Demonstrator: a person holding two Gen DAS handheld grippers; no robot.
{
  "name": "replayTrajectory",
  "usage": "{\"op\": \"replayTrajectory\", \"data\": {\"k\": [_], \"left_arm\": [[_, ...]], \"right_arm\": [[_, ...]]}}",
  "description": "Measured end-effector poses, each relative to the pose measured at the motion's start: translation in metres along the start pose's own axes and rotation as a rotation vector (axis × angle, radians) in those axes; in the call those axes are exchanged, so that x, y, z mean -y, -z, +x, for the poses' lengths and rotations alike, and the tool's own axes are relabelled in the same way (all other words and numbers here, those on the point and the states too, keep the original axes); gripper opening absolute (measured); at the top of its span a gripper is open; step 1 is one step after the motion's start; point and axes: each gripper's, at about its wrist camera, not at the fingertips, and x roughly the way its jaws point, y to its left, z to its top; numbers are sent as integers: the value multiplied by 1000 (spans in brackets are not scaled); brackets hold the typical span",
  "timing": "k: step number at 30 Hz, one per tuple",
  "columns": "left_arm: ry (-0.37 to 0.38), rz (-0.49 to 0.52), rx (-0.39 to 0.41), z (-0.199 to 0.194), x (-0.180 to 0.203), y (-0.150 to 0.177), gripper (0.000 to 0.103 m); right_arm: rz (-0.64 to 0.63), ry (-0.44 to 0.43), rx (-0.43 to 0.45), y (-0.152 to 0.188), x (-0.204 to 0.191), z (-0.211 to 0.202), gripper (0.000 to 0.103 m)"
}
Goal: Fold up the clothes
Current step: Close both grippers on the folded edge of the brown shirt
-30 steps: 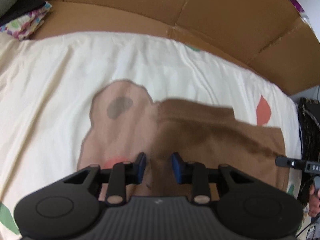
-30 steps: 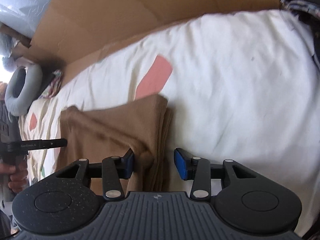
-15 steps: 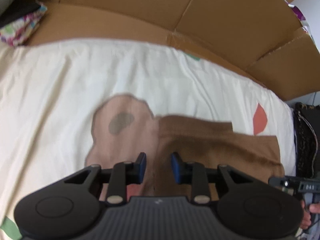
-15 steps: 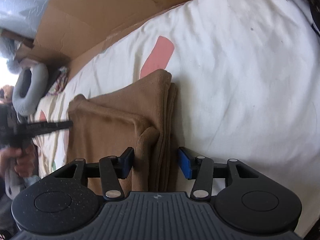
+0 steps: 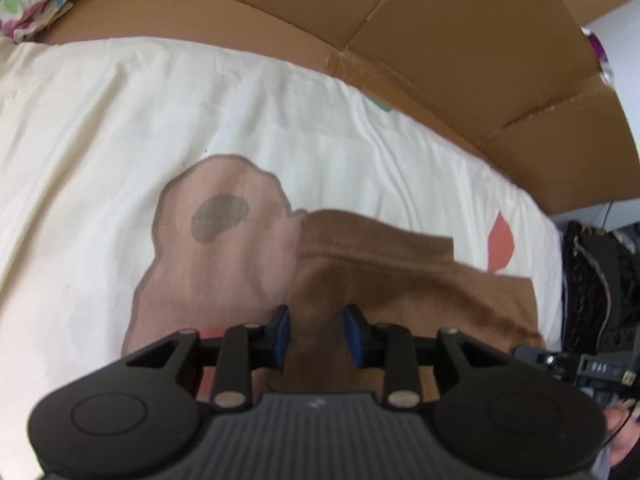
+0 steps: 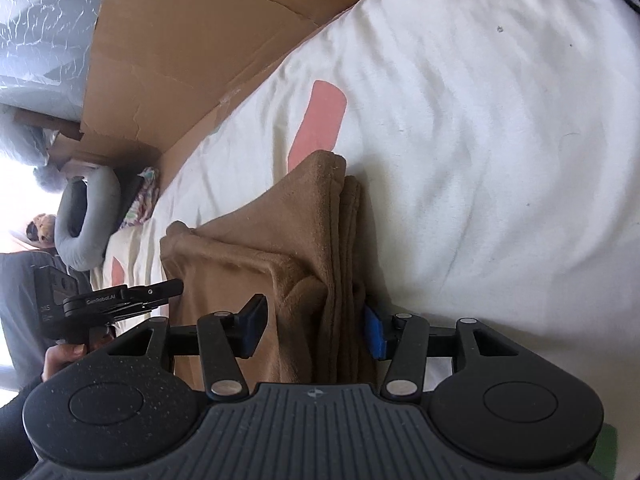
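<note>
We are near the end of folding; the brown cloth (image 6: pixel 256 280) lies folded on the white sheet (image 6: pixel 480 140), by its pink patch (image 6: pixel 320 120); our left gripper (image 5: pixel 316 334) pinches one edge; our right gripper (image 6: pixel 316 330) straddles the stacked edge, not squeezing; next we let go and pat flat.

Each gripper, left (image 5: pixel 316 336) and right (image 6: pixel 316 330), consists of a matte black housing with a ribbed centre panel, two round recessed discs and silver pivot screws on the black linkage arms. The fingers (image 5: pixel 280 334) carry blue pads. Seen from the right wrist camera, the left gripper bears white "GenRobot.AI" lettering on its side, and the hand (image 6: pixel 66 354) holding it emerges from a dark sleeve.
</note>
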Motion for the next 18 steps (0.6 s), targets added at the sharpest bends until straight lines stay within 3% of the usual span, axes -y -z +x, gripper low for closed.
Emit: {"op": "replayTrajectory", "data": {"k": [1,3,4,8,9,12,18], "left_arm": [[20,-15,10,-1,-2,0,29],[55,-24,10,-4,-3,0,19],[62,-17,9,-6,-2,1,18],[50,15,-13,-8,-2,1,22],[43,19,-19,-8,-3,1,24],[40,25,-48,-5,-3,5,27],[26,-7,-51,5,-1,13,27]], "right_arm": [[4,-1,2,0,-1,1,54],[-20,9,-14,0,-7,2,25],[-38,20,-32,0,-9,3,24],[-71,52,-78,-7,-14,5,29],[-74,58,-92,-9,-14,6,36],[-63,38,-140,-14,-10,9,43],[0,-4,-148,-14,-1,11,45]]}}
